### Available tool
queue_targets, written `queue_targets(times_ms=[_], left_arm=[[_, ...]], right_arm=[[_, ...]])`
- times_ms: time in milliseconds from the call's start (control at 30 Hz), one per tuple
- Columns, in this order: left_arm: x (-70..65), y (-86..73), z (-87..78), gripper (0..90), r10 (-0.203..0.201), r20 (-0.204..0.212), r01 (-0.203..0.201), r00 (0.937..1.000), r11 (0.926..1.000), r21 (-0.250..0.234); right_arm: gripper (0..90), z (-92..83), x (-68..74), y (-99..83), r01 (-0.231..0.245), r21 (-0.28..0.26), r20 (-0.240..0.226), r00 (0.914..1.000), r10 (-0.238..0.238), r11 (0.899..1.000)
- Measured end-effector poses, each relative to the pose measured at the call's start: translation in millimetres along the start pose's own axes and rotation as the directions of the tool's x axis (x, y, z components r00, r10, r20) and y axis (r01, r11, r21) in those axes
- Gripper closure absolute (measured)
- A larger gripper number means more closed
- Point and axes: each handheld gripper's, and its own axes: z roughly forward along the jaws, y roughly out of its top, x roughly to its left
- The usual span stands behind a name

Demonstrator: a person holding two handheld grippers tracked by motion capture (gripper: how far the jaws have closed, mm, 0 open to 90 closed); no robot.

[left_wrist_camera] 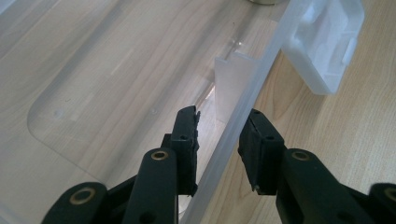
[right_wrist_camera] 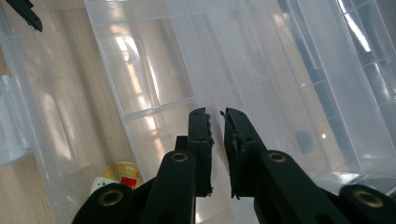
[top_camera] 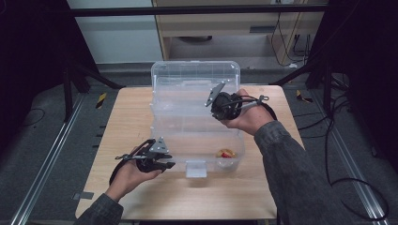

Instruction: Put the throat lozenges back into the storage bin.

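Note:
A clear plastic box (top_camera: 180,140) stands open on the wooden table (top_camera: 136,112), its lid (top_camera: 195,70) upright at the back. My left gripper (top_camera: 169,164) straddles the box's front wall (left_wrist_camera: 261,70), one jaw inside and one outside, closed on it beside the front latch (left_wrist_camera: 327,42). My right gripper (top_camera: 213,111) reaches into the box from the right. Its jaws are nearly together on a thin clear tray wall (right_wrist_camera: 205,70), with the gripper (right_wrist_camera: 215,116) seen up close there. A small round yellow and red item (top_camera: 226,153) lies in the box's front right corner, the same item (right_wrist_camera: 119,176) below the tray.
The latch (top_camera: 196,168) hangs over bare table at the front. Black frame legs (top_camera: 70,84) stand at both back corners, cables (top_camera: 347,140) trail on the floor at the right, and metal rails (top_camera: 42,164) run along both sides.

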Motion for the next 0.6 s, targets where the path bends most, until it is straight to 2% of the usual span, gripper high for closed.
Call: queue_targets(times_ms=[600], left_arm=[[0.5, -0.4, -0.3, 67.1, 0.014, 0.005, -0.014, 0.9999, 0.9999, -0.002]], right_arm=[[81.5, -3.6, 8.2, -4.9, 0.003, -0.011, -0.009, 1.0, -0.003, 1.0]])
